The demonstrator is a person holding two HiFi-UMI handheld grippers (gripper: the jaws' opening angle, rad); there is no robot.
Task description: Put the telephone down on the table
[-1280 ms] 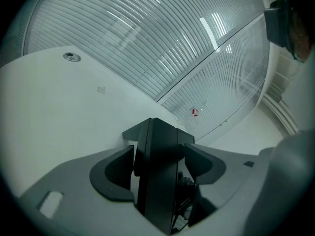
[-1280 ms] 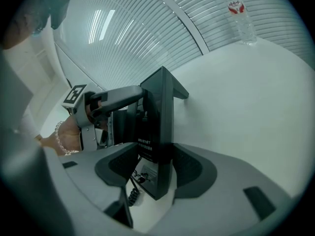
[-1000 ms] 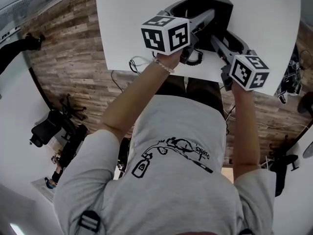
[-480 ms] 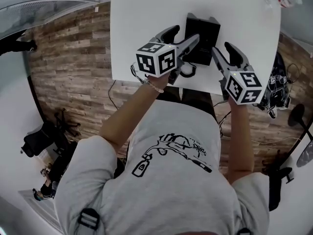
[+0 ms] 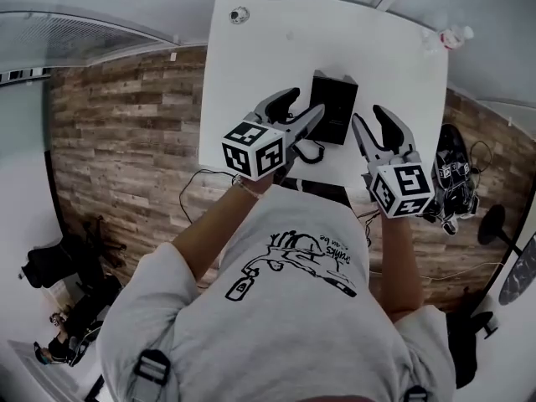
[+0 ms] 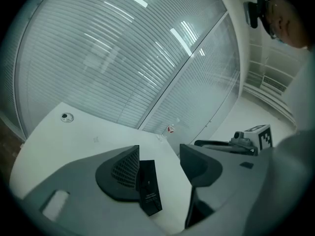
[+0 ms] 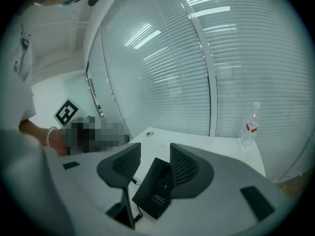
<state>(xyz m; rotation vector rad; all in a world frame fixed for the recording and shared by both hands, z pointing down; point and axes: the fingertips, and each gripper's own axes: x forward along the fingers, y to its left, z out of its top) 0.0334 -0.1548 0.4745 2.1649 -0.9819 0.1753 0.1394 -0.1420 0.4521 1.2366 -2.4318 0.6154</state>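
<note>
The black telephone (image 5: 333,107) lies flat on the white table (image 5: 251,57), its coiled cord (image 5: 310,152) trailing toward the near edge. My left gripper (image 5: 303,111) hangs above the phone's left side and my right gripper (image 5: 368,122) above its right, both well clear of it. In the left gripper view the telephone (image 6: 149,187) shows far below the left gripper (image 6: 158,154). The right gripper view has the telephone (image 7: 156,188) under the right gripper (image 7: 155,149). Both sets of jaws have just been closing a little but stand open, with nothing between them.
A clear water bottle (image 5: 452,36) stands at the table's far right corner, and a round cable grommet (image 5: 239,13) sits at the far left. Wooden flooring surrounds the table, with cables and chair bases on it. Slatted glass walls stand behind.
Both grippers have lifted up and back from either side of the telephone, which stays on the table. The table looks smaller and farther below.
</note>
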